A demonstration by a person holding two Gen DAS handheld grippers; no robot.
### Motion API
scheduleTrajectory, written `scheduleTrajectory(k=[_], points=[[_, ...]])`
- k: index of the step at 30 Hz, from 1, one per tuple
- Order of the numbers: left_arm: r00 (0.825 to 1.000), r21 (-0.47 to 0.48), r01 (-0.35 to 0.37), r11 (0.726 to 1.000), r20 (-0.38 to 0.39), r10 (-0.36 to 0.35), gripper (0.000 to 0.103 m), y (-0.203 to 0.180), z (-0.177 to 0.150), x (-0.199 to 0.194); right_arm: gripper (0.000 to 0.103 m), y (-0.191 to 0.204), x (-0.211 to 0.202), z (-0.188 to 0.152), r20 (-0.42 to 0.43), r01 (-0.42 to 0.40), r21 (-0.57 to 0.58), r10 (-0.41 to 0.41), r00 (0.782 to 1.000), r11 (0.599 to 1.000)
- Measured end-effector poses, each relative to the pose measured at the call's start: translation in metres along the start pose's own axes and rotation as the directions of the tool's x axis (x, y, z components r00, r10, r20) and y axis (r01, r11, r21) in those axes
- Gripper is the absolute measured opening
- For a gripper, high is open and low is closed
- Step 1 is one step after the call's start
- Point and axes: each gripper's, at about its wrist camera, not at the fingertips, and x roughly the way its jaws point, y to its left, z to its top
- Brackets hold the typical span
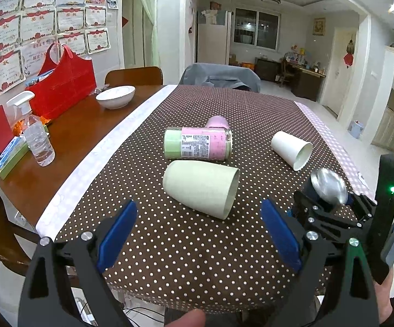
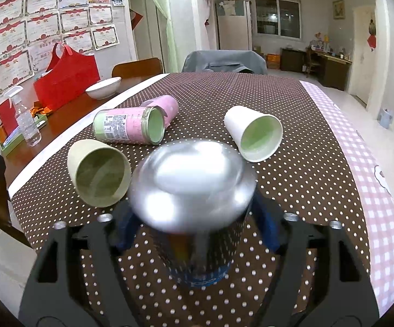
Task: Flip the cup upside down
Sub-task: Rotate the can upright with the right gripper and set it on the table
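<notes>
My right gripper is shut on a blue can-like cup with a shiny silver end; it is blurred and held just above the dotted cloth. It also shows in the left wrist view. My left gripper is open and empty, just short of a pale green cup lying on its side. A white paper cup, a pink-and-green cup stack and a pink cup also lie on their sides.
A brown polka-dot cloth covers the table. On the bare wood at left are a white bowl, a red bag and a spray bottle. A chair with grey cover stands at the far end.
</notes>
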Motion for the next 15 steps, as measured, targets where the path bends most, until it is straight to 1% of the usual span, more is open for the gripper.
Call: scheduleTrajectory(k=[2,4,8,15], points=[[1.000,0.004,-0.003,1.000,0.007,0.003,0.091,-0.002,-0.003,-0.005,0.088,0.000,-0.005,-0.001,0.006,-0.001,0.004,0.001,1.000,1.000],[1.000,0.006,-0.002,1.000,0.013,0.002,0.091,-0.004,-0.004,-0.010,0.097,0.001,-0.011,0.000,-0.004,-0.007,0.002,0.007,1.000,1.000],[0.999,0.016,-0.001,1.000,0.040,0.000,0.091,-0.011,-0.006,-0.023,0.097,0.001,-0.027,0.001,0.013,-0.011,0.011,0.010,1.000,1.000],[0.997,0.037,0.000,0.999,0.083,-0.003,0.091,-0.027,-0.004,-0.042,0.097,-0.013,-0.065,0.014,0.056,-0.016,0.075,0.012,0.998,0.997]])
